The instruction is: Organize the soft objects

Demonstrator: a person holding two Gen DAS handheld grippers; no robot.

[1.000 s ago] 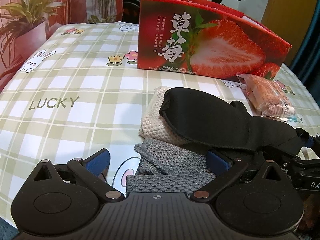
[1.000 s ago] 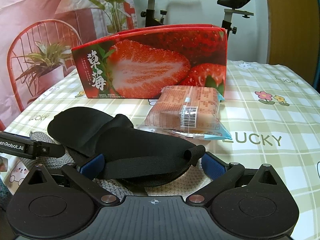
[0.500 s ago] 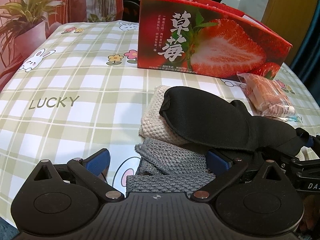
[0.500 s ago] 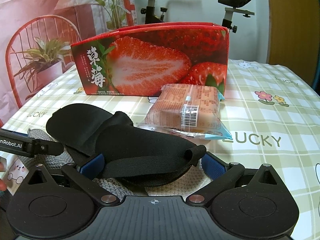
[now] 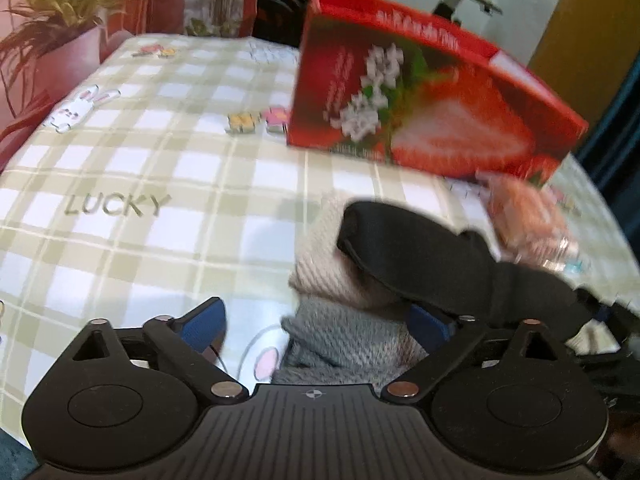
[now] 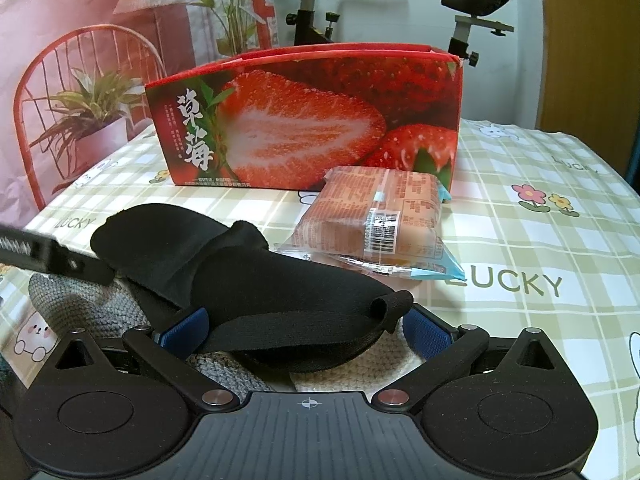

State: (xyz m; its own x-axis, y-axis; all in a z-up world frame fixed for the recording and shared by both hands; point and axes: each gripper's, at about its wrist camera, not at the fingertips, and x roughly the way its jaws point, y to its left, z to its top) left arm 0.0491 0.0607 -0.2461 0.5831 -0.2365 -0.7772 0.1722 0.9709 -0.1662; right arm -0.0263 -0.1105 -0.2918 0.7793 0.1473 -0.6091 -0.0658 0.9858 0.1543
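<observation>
Since the earlier frames my left view has gone blurred and tilted and the strawberry box sits lower and more slanted in it; the right view is unchanged.

Item, two grippers. My left gripper [image 5: 316,320] has its jaws wide and closing; the grey knitted cloth [image 5: 352,344] lies between the blue pads [image 5: 200,322], which do not press on it. My right gripper [image 6: 306,330] straddles the near end of the black eye mask [image 6: 256,280], jaws spread wide; I cannot tell whether the pads touch it.

Item, two knitted cloths, folded, coarse weave: one grey, nearest the left gripper; one cream [image 5: 324,264], touching it just beyond. Both lie on the table in one pile.

Item, one eye mask, black, soft, padded, with a flat elastic strap [image 6: 304,334]. It is draped across both cloths and reaches toward the right gripper.

Item, one snack packet [image 6: 372,220], clear crinkled plastic with orange print and a barcode, pillow-shaped, on the table just beyond the mask and in front of the box.

Item, one box [image 6: 312,120], glossy red card, long and open-topped, printed with a cut strawberry. Its inside is hidden from both cameras.

Item, one tablecloth [image 6: 520,240], smooth, green and white check with flowers, rabbits and the word LUCKY.

Farthest: one red wire chair [image 6: 32,100], one exercise bike [image 6: 472,12].
</observation>
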